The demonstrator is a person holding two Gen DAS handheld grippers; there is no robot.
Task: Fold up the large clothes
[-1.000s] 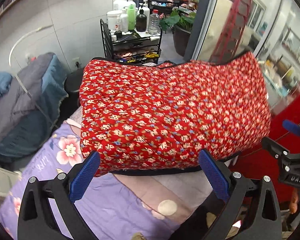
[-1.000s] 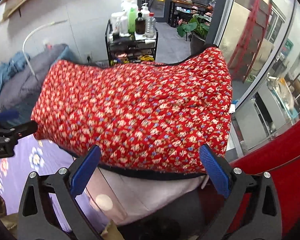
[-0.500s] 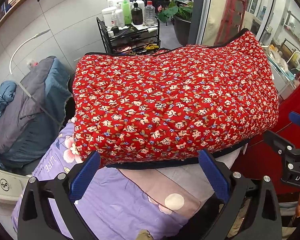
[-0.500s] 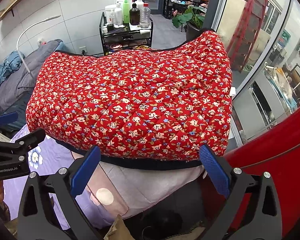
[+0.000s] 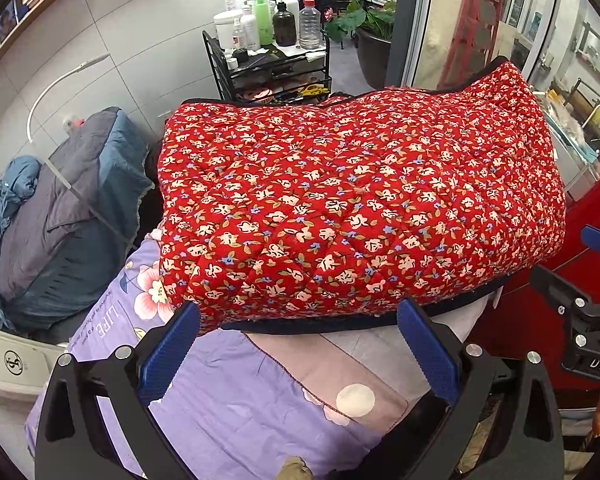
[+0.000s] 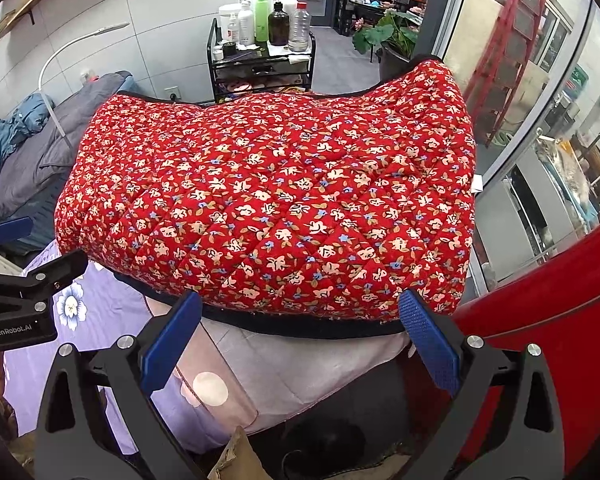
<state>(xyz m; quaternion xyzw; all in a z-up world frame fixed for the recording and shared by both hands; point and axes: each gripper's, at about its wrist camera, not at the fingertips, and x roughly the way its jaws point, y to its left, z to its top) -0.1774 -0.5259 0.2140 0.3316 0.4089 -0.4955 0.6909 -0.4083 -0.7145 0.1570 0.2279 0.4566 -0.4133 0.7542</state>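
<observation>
A folded red quilted garment with a small floral print and dark trim [image 5: 340, 208] lies on a bed with a purple flowered sheet [image 5: 228, 392]. It also shows in the right wrist view [image 6: 276, 208]. My left gripper [image 5: 296, 356] is open and empty, just short of the garment's near edge. My right gripper [image 6: 300, 344] is open and empty, at the garment's near edge further right. Each gripper shows at the side of the other's view.
A black cart with bottles [image 5: 268, 56] stands behind the bed. A grey and blue pile of clothes [image 5: 56, 216] lies to the left. A red surface [image 6: 540, 312] and glass doors [image 6: 540, 92] are on the right.
Both grippers have drawn back and risen from the garment, so it sits lower and flatter in view. The garment itself has not moved.
</observation>
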